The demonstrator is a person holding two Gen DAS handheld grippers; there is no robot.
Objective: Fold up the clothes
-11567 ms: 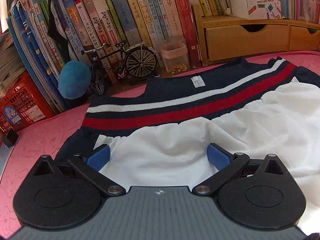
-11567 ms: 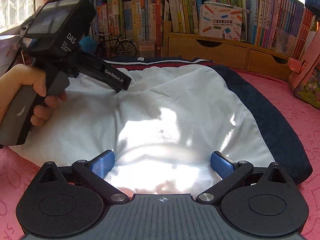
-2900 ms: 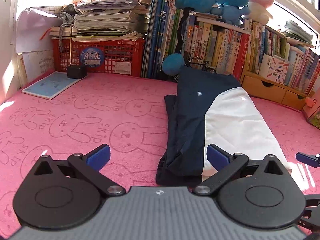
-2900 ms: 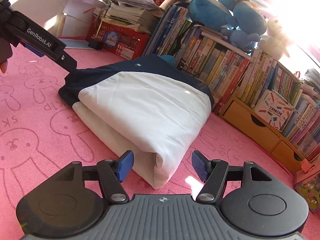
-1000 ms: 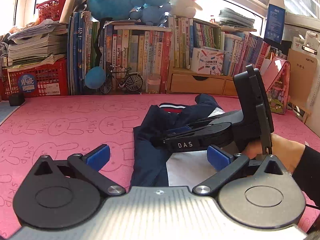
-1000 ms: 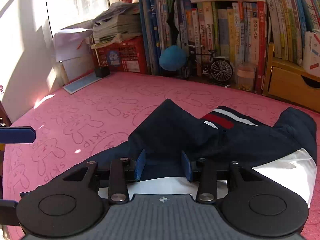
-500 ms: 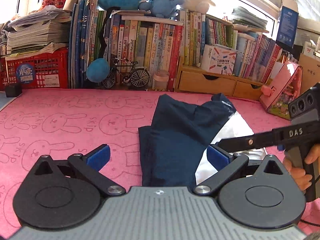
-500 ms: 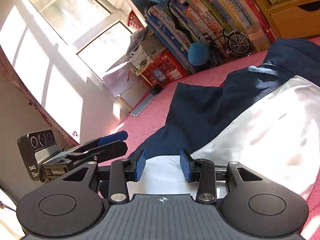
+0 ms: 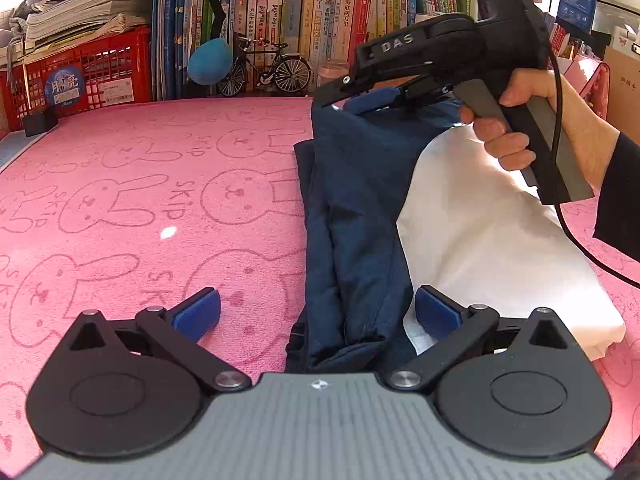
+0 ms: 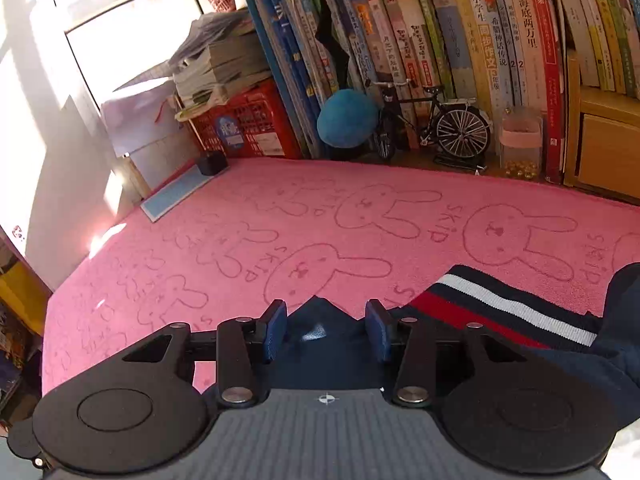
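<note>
Right claw (image 10: 325,330) opening, jaws astride peak of folded navy-and-white garment (image 9: 356,216), pads not pressing. Left claw (image 9: 318,314) wide open over garment's near end on pink bunny-print desk (image 9: 120,200).

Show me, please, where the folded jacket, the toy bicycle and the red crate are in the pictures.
folded jacket (image 9: 356,220): left wrist view, on its navy part.
toy bicycle (image 10: 462,130): right wrist view, on its rear wheel.
red crate (image 9: 108,72): left wrist view, on its front wall.
</note>
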